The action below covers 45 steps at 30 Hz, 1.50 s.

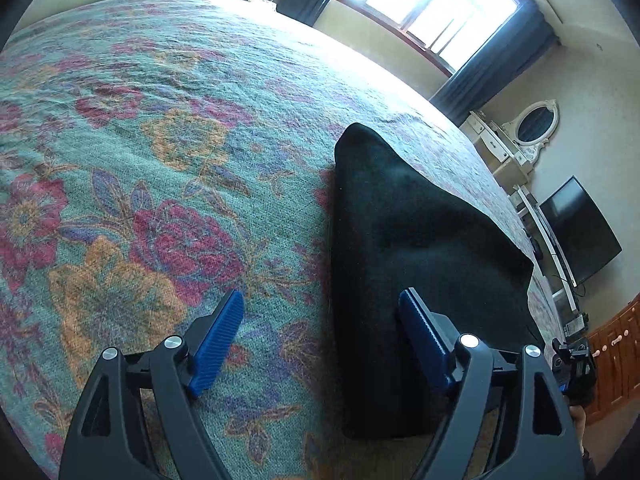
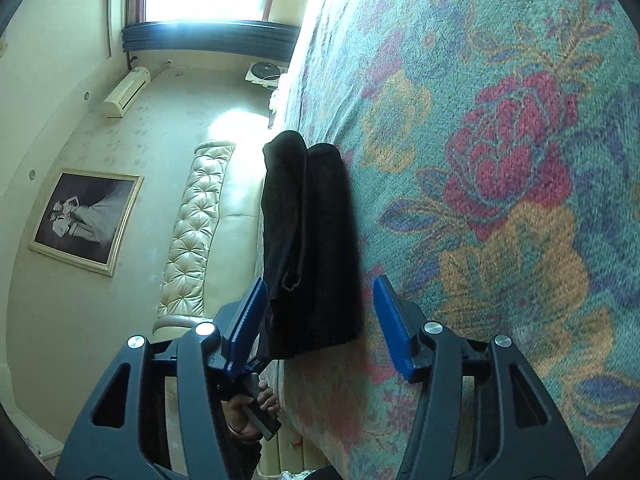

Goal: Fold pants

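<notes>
The black pants (image 1: 416, 240) lie folded in a thick stack on the floral bedspread (image 1: 160, 160). My left gripper (image 1: 324, 336) is open, its blue fingers astride the stack's near left edge, the right finger (image 1: 424, 336) over the cloth. In the right wrist view the folded pants (image 2: 312, 248) show edge-on as layered folds. My right gripper (image 2: 320, 320) is open with the stack's near end between its blue fingers. Neither gripper holds the cloth.
The bedspread (image 2: 500, 200) covers a wide bed. A padded headboard (image 2: 200, 216), a framed picture (image 2: 86, 220) and a window (image 1: 432, 4) stand beyond. A dresser with mirror (image 1: 528, 128) and a TV (image 1: 580, 232) are at the right. The other hand and gripper (image 2: 252, 404) show below.
</notes>
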{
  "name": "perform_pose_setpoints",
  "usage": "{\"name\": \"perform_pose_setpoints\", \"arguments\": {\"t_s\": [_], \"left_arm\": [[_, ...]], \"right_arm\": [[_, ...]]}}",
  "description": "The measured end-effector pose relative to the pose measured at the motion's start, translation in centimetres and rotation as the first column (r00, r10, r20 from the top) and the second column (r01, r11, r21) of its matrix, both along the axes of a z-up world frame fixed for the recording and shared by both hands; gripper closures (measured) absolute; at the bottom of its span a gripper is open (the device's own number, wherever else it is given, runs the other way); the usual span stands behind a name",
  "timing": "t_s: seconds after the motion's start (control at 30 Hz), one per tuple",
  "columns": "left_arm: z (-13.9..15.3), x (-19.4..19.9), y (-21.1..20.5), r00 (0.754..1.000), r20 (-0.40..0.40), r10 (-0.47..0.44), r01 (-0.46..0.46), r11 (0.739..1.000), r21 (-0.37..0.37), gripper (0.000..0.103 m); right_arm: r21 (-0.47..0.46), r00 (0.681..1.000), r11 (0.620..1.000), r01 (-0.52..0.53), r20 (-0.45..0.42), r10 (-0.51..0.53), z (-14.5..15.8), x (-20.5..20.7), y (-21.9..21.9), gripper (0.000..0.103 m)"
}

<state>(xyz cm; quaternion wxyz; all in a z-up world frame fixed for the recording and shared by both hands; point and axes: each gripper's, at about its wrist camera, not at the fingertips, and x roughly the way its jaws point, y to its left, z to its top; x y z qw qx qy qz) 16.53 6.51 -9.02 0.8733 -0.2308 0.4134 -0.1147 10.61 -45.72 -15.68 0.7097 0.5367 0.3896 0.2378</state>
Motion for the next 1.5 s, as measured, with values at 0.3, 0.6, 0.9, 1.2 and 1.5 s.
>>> {"name": "perform_pose_setpoints", "arguments": {"t_s": [0.3,0.6,0.9,1.2,1.5], "left_arm": [[0.3,-4.1,-0.4,1.000,-0.006,0.022,-0.022,0.999,-0.025,0.024],[1.1,-8.5,-3.3,1.000,-0.006,0.009,-0.008,0.998,0.067,0.024],[6.1,-12.4,-8.3,0.990,0.138,-0.020,-0.015,0.968,0.249,0.024],[8.1,-14.7,-10.6,0.986,0.169,0.005,-0.067,0.928,0.367,0.017],[6.7,-14.7,-11.2,0.994,0.109,0.005,-0.048,0.919,0.391,0.017]], "right_arm": [[-0.098,1.000,0.995,-0.005,0.005,0.006,1.1,-2.7,2.6,0.040],[-0.340,1.000,0.941,-0.001,-0.001,0.001,3.4,-5.7,6.3,0.032],[-0.756,0.996,0.654,-0.029,0.033,0.083,7.3,-9.0,15.0,0.019],[-0.859,0.982,0.508,0.063,0.144,0.122,10.6,-9.9,18.6,0.013],[-0.858,0.981,0.511,0.053,0.139,0.132,10.9,-10.2,19.1,0.013]]}}
